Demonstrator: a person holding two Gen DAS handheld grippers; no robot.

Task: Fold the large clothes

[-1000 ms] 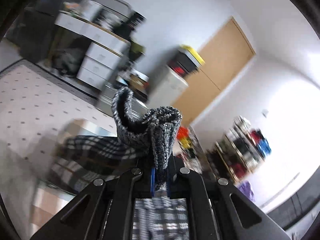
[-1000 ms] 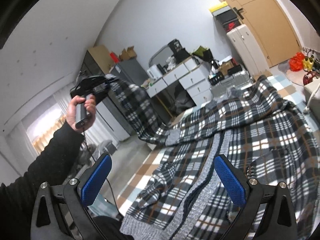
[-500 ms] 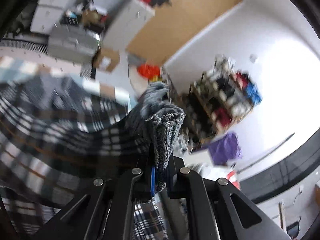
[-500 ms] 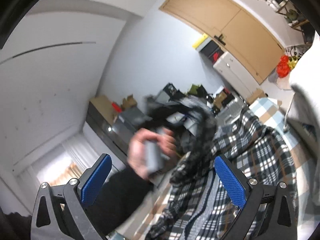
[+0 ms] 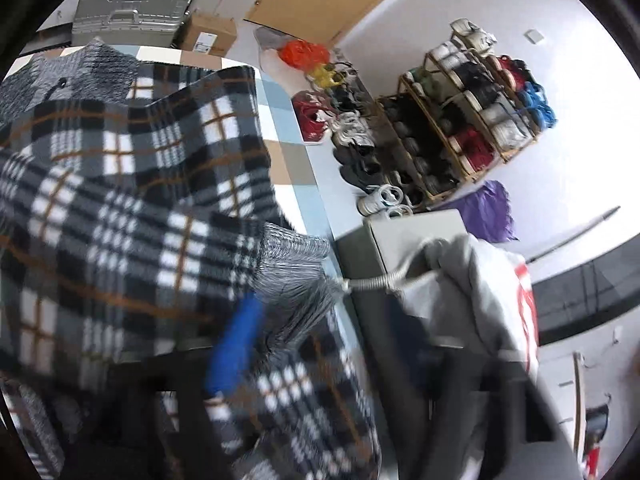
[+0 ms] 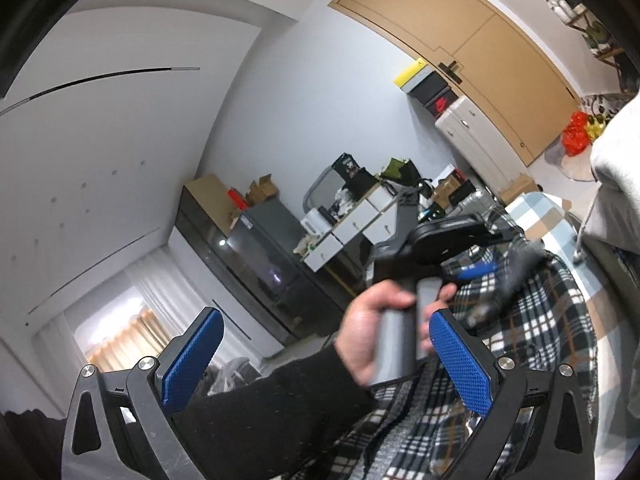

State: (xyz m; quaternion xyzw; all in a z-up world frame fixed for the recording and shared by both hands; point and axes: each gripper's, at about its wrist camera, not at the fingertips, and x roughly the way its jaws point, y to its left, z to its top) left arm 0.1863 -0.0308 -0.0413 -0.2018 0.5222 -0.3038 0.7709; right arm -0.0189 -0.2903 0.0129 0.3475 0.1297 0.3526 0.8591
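**Cuff let go over the folded plaid**

The plaid garment (image 5: pixel 120 208) fills the left of the left-wrist view, its sleeve running toward lower centre. The grey cuff (image 5: pixel 296 276) lies just ahead of the left gripper (image 5: pixel 304 344), whose jaws are opening off it. The right gripper (image 6: pixel 320 356) stands spread, empty.

Shoe rack (image 5: pixel 460 120) (full), suitcase (image 5: pixel 132 8)
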